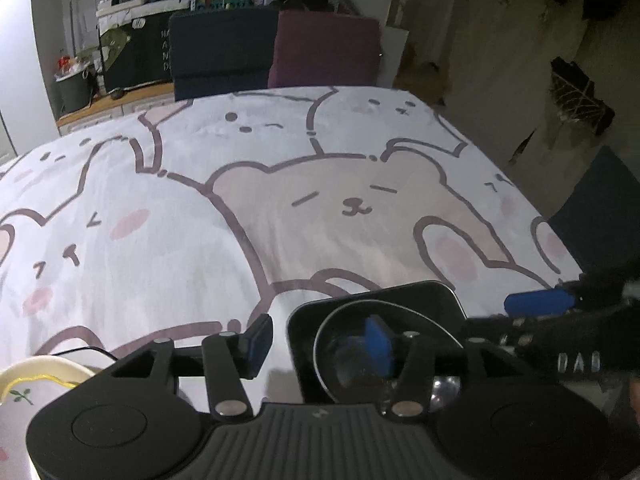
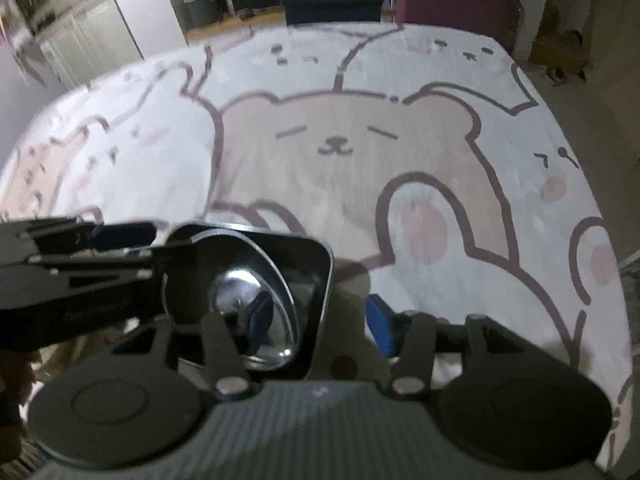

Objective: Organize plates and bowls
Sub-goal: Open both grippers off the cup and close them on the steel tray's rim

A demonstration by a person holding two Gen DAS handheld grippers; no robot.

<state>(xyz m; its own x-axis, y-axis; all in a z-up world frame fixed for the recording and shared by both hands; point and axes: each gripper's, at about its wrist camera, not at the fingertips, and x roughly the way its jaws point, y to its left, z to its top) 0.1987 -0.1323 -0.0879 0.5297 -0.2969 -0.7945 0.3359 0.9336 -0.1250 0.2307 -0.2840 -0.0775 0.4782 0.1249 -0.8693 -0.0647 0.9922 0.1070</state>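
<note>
A black square plate [image 1: 400, 300] lies on the table's near edge with a shiny steel bowl [image 1: 360, 356] standing in it; both show in the right wrist view, plate [image 2: 316, 280] and bowl [image 2: 240, 292]. My left gripper [image 1: 316, 344] is open, its right finger inside the bowl and its left finger outside the plate's left edge. My right gripper [image 2: 320, 320] is open, its left finger in the bowl and its right finger beyond the plate's right rim. A cream plate with a yellow wavy rim [image 1: 36, 380] sits at the lower left.
The table wears a white cloth with cartoon bears [image 1: 320, 200]. Dark blue [image 1: 224, 48] and purple [image 1: 324, 52] chairs stand at the far edge. A shelf with clutter and a bin stand beyond on the left.
</note>
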